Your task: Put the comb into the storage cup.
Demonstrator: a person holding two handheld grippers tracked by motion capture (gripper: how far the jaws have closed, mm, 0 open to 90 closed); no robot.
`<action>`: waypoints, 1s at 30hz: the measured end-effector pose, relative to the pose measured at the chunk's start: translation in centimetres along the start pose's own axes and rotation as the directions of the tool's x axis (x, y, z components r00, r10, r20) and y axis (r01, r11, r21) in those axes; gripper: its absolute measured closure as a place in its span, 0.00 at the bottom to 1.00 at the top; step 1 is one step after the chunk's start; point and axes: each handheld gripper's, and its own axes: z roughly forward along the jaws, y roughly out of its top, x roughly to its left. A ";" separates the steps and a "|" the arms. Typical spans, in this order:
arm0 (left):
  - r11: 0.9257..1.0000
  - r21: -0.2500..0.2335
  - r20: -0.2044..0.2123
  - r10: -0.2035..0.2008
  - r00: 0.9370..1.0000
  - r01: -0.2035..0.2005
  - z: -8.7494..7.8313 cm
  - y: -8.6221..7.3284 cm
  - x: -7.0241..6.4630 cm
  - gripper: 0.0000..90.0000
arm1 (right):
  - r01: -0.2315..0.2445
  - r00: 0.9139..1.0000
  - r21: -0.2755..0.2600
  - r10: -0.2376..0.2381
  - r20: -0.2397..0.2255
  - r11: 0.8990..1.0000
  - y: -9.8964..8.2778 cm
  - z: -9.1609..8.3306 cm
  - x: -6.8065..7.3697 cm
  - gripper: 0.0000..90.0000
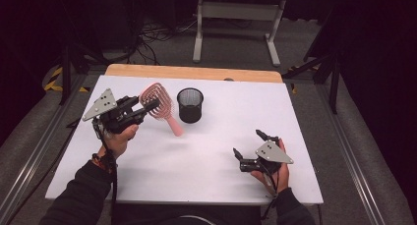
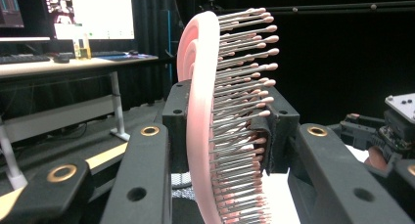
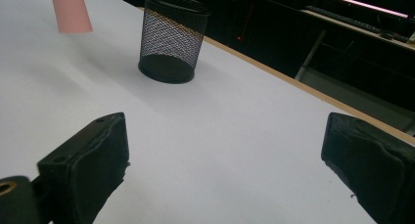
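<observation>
A pink hairbrush (image 1: 166, 112) is held by its round head in my left gripper (image 1: 150, 105), which is shut on it at the back left of the table. In the left gripper view the brush (image 2: 198, 101) stands edge-on between the pads, its bristles pointing right. The handle slants down towards the black mesh cup (image 1: 190, 105), and its end (image 3: 71, 11) hangs a little above the table. My right gripper (image 1: 248, 142) rests low near the front right, open, with nothing between its jaws (image 3: 225, 155). The cup (image 3: 171, 38) stands upright beyond it.
The white table top (image 1: 196, 156) has a wooden strip (image 1: 194, 71) along its far edge. A desk frame (image 1: 238, 18) and cables stand on the floor behind. The right hand's gripper (image 2: 391, 131) shows at the far right of the left gripper view.
</observation>
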 end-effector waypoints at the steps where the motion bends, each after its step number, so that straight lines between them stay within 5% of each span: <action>1: 1.000 0.000 0.000 0.005 1.000 -0.005 0.0 0.1 0.0 0.71 | 0.001 1.000 0.002 -0.001 0.001 1.000 0.0 0.0 0.0 0.04; 14: 0.998 0.005 -0.002 0.067 0.998 -0.067 1.2 3.7 0.2 0.71 | 0.009 1.000 0.016 -0.009 -0.012 1.000 -0.2 0.3 0.4 0.05; 22: 0.997 0.014 -0.007 0.080 0.997 -0.080 2.6 5.0 0.5 0.71 | -0.016 1.000 0.015 0.016 -0.022 1.000 -0.3 0.4 0.2 0.05; 30: 0.996 0.018 -0.009 0.086 0.996 -0.086 3.4 6.0 0.6 0.71 | 0.016 1.000 0.015 -0.016 -0.017 1.000 -0.2 0.2 0.3 0.06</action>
